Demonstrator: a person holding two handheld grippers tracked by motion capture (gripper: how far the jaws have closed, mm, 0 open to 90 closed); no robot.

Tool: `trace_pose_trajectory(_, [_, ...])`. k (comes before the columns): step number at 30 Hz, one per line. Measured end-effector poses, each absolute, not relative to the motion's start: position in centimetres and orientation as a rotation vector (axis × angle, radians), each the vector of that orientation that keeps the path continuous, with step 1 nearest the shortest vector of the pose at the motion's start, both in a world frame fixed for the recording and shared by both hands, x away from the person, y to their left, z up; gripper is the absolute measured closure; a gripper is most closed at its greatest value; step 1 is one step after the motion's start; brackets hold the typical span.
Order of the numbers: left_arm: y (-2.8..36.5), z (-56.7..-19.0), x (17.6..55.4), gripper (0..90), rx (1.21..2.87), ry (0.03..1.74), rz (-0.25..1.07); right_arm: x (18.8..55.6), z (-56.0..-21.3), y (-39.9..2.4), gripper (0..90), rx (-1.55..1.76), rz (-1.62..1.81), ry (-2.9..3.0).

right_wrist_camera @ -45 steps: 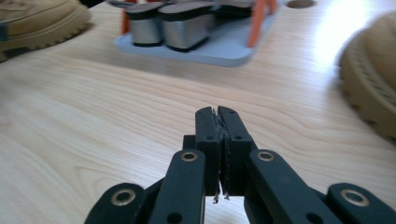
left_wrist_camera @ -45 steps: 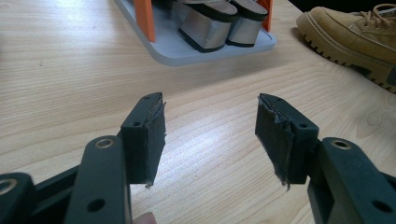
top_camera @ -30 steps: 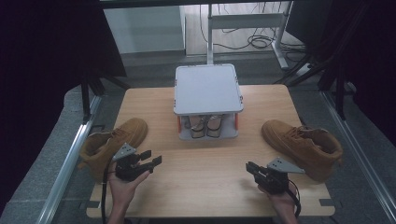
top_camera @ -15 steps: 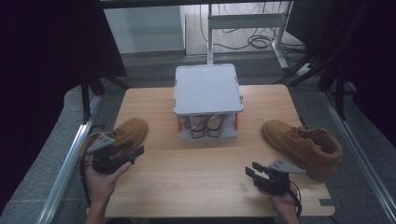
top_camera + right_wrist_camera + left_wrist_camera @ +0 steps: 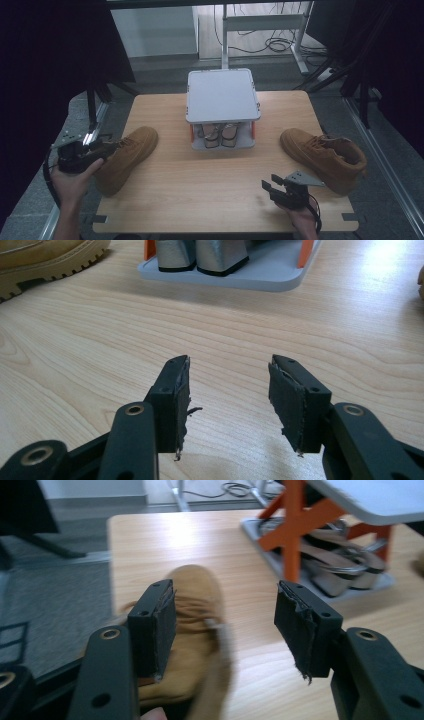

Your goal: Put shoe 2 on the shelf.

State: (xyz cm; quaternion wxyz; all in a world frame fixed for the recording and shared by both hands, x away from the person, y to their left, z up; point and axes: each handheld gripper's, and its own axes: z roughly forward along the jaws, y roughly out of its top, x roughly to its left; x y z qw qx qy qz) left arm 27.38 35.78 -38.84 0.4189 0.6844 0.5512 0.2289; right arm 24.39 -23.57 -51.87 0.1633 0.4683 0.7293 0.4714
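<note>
1. You're working at a light wooden table with a visible grain.
2. A grey shoe rack stands on it at the far middle, with orange posts and a flat grey top.
3. Your left boot lies on the table near its left edge, toe pointing away from you.
4. Your right boot lies near the right edge, well apart from the rack.

tan suede boot lies at table's left edge, toe away.
</note>
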Motion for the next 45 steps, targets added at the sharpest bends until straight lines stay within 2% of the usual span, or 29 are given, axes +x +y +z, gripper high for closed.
trace_pose_trajectory(10, [39.8,-40.9,28.2,43.9,1.739,1.5,0.55,24.4,-52.0,-23.7,50.5,1.357,1.345,2.066])
trace_pose_trajectory(25, [40.2,-42.8,31.2,50.4,1.899,1.567,0.449,24.4,-52.1,-23.7,50.1,1.372,1.331,2.058])
trace_pose_trajectory(28, [40.3,-43.1,31.6,53.8,1.891,1.575,0.405,24.4,-52.2,-23.7,50.0,1.378,1.327,2.058])
trace_pose_trajectory(35, [40.1,-43.0,31.9,67.5,1.911,1.633,0.415,24.5,-52.2,-23.8,50.0,1.385,1.323,2.052])
trace_pose_trajectory(45, [40.0,-42.9,32.0,73.8,1.924,1.633,0.422,24.1,-50.3,-24.2,50.0,1.338,1.362,2.043])
